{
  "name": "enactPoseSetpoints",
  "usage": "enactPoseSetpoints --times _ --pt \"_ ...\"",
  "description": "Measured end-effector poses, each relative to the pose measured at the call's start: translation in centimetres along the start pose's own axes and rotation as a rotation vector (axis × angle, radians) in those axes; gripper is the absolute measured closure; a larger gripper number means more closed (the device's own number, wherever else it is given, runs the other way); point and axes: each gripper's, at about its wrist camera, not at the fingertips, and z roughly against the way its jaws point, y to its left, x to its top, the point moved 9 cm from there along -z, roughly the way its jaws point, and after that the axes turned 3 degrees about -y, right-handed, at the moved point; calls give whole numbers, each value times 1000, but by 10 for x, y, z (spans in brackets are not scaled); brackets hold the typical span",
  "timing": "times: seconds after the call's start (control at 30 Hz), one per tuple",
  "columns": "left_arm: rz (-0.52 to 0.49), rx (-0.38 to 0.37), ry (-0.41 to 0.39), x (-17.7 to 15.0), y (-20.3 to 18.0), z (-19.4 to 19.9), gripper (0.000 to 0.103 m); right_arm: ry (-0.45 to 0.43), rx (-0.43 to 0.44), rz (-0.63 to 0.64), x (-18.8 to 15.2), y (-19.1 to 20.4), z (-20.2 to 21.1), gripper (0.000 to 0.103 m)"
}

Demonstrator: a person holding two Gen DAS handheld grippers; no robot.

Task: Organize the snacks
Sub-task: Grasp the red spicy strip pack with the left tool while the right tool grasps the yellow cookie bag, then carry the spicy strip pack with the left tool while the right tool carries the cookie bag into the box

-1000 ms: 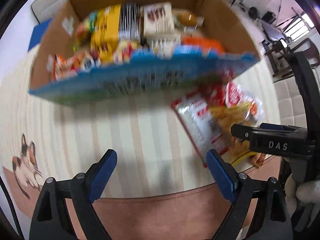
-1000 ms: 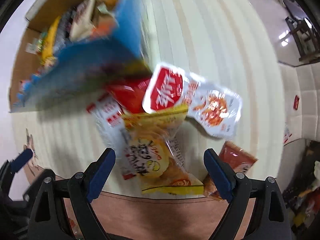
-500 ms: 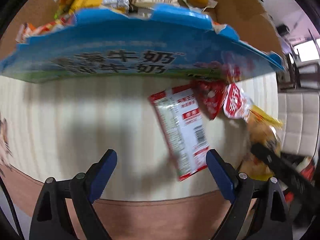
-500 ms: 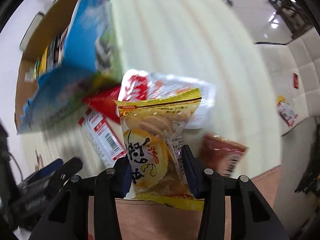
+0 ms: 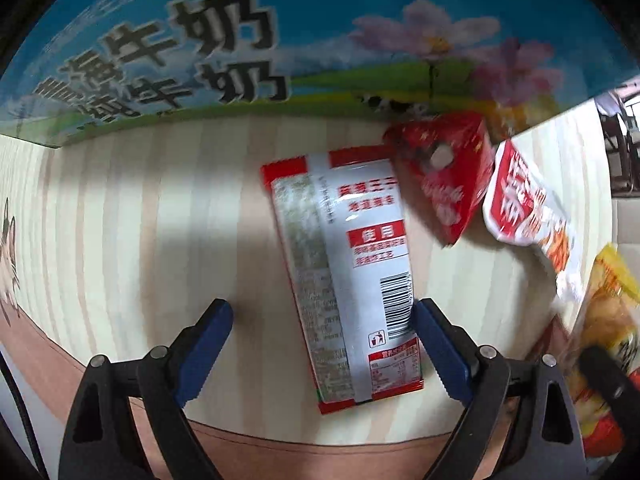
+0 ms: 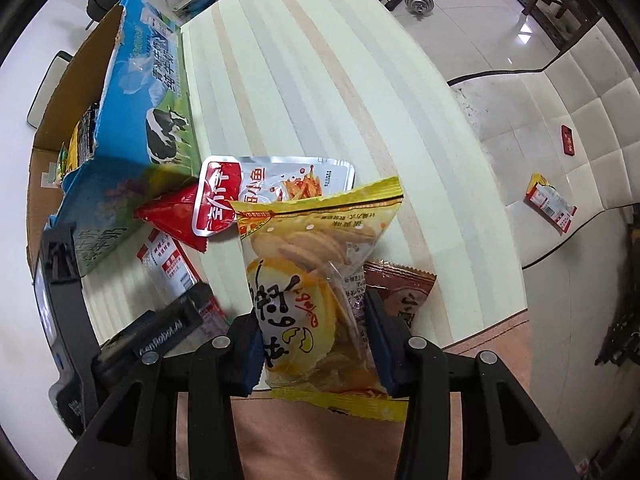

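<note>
My right gripper [image 6: 314,340] is shut on a yellow biscuit packet [image 6: 316,276] and holds it above the striped table [image 6: 320,92]. My left gripper [image 5: 320,332] is open, low over the table, with a white-and-red snack packet [image 5: 348,276] lying flat between its fingers. The same packet shows in the right wrist view [image 6: 172,268]. A red triangular packet [image 5: 444,180] and a silver fish-snack packet [image 6: 276,184] lie next to the blue milk carton box [image 5: 200,52]. The box holds several snacks [image 6: 80,140].
A brown packet [image 6: 404,292] lies on the table behind the yellow one. Another small packet [image 6: 550,200] lies on the white padded bench on the right. The table's front edge is close below both grippers. Dumbbells and chairs stand far off on the floor.
My right gripper closed on the yellow biscuit packet and lifted it. My left gripper moved forward and down toward the box, so the white-and-red packet now lies between its fingers.
</note>
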Motion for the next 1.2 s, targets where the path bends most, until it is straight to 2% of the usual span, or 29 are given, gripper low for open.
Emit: enactPoseSetpoints --times 0.23,0.37,0.47,0.6,0.7,0.93,1.1,1.2 --pt "-57 -5 32 -2 0 -4 10 13 24 -8 0 7 -5 56" --pt "-79 -4 20 20 -3 -1 13 28 28 -3 -3 9 -13 56" --pt "-99 3 -11 27 -7 3 23 40 27 7 -6 12 -18 56" --pt "-155 8 -30 31 -10 12 51 60 29 20 -12 18 -26 56" --pt "-165 -6 4 15 1 15 51 83 39 45 -23 28 -32 56" --pt "-126 -6 107 -26 59 12 51 159 52 113 -63 57 -55 56" --pt "-88 -39 130 -24 68 11 48 170 19 148 -79 66 -67 54" --pt "-75 -60 148 -22 67 10 38 185 13 124 -79 66 -71 53"
